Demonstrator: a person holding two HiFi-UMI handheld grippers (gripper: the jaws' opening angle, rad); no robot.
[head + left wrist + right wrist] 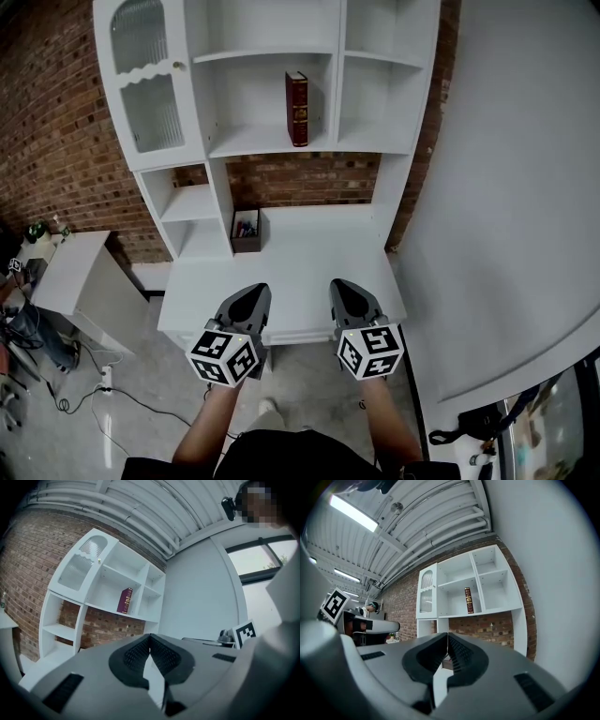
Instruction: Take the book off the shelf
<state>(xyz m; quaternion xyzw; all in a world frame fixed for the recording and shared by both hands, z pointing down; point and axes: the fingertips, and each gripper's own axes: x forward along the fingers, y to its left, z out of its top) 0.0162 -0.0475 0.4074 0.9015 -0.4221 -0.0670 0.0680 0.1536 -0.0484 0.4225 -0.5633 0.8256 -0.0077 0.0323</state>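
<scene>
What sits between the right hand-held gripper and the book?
Head view: only bare white desk top, then the brick back panel below the book. A small dark box stands off left.

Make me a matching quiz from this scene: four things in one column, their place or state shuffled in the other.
1. dark red hardback book
2. small dark open box
3. ribbed glass cabinet door
4. right grey tool

A. on the white desk
B. upper left of the white shelf unit
C. upright on a shelf
D. shut, empty

Pairs: 1-C, 2-A, 3-B, 4-D
</scene>
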